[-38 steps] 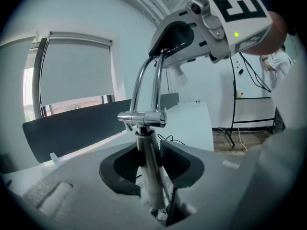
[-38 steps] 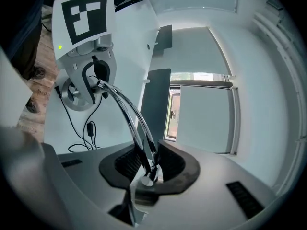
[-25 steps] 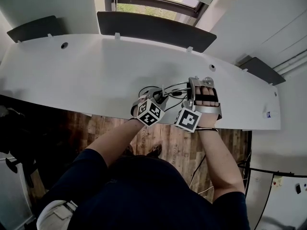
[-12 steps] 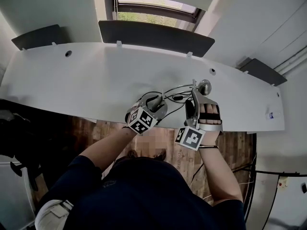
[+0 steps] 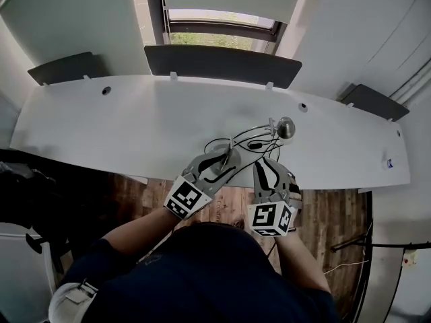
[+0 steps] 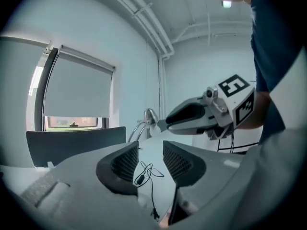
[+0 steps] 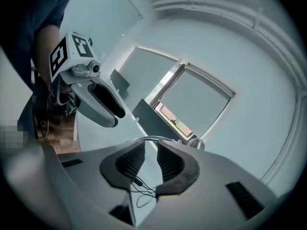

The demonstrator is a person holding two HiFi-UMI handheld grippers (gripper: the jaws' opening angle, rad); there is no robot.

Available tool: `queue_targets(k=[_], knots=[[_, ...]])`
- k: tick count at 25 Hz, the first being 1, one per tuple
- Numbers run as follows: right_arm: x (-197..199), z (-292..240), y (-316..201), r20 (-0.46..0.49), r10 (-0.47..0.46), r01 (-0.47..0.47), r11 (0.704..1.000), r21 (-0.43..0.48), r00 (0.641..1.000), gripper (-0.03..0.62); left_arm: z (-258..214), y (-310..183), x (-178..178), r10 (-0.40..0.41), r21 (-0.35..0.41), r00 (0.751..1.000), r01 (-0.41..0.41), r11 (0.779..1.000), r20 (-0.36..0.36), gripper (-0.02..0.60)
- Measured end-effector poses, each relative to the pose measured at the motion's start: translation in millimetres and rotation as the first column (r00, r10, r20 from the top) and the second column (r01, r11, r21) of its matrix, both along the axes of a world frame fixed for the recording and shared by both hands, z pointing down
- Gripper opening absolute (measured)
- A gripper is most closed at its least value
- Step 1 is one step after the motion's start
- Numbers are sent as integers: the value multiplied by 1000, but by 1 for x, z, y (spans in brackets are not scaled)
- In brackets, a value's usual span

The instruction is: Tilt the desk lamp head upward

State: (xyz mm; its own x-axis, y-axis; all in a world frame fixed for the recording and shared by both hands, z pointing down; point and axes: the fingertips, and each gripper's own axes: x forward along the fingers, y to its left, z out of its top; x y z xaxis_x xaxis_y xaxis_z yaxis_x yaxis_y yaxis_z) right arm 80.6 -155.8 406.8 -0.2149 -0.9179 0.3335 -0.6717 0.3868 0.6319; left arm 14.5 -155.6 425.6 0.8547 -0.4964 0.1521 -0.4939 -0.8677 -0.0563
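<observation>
The desk lamp [image 5: 286,127] stands on the white desk [image 5: 121,120]: a round chrome head on thin curved chrome arms, with a black cable [image 5: 250,145] looped at its foot. My left gripper [image 5: 227,159] hovers near the front edge, left of the lamp, and is open and empty; its jaws have just been opening. My right gripper [image 5: 271,167] hangs in front of the lamp, apart from it. Its jaws have just been closing to a narrow gap with nothing between them. The left gripper view shows the lamp [image 6: 149,115] ahead. The right gripper view shows the lamp head [image 7: 195,142] past its jaws.
Dark divider panels [image 5: 222,64] line the desk's far edge under a window [image 5: 215,36]. Small round holes [image 5: 106,91] sit in the desk top. Wooden floor [image 5: 330,214] lies below the near edge, where the person stands.
Both grippers have drawn back from the lamp toward the near desk edge and risen. The right gripper, earlier over the lamp head, has rolled and left the head uncovered.
</observation>
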Motion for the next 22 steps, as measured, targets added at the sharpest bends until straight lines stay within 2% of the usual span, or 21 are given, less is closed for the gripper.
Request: queue_targets(k=[2, 6, 11, 13, 15, 18, 22], knots=[[-8, -2, 7, 136, -23, 26, 999, -21, 991, 58, -15, 10, -1, 15, 2, 999, -15, 1000, -41, 131], [-22, -9, 22, 344, -73, 87, 996, -27, 936, 28, -33, 24, -2, 30, -3, 995, -31, 1000, -91, 63], [-25, -11, 33, 431, -150, 166, 986, 1, 890, 14, -33, 30, 0, 36, -12, 993, -38, 999, -114, 8], [-23, -8, 32, 520, -133, 162, 987, -10, 844, 11, -28, 34, 2, 36, -29, 991, -40, 999, -128, 8], [-19, -2, 31, 619, -96, 155, 987, -42, 779, 11, -24, 37, 5, 32, -47, 989, -40, 998, -147, 6], [-18, 9, 32, 705, -46, 167, 980, -104, 708, 9, -19, 43, 10, 49, -62, 987, -58, 996, -151, 6], [-17, 20, 36, 723, -27, 180, 974, -136, 690, 9, -18, 44, 14, 55, -62, 988, -64, 996, -146, 6]])
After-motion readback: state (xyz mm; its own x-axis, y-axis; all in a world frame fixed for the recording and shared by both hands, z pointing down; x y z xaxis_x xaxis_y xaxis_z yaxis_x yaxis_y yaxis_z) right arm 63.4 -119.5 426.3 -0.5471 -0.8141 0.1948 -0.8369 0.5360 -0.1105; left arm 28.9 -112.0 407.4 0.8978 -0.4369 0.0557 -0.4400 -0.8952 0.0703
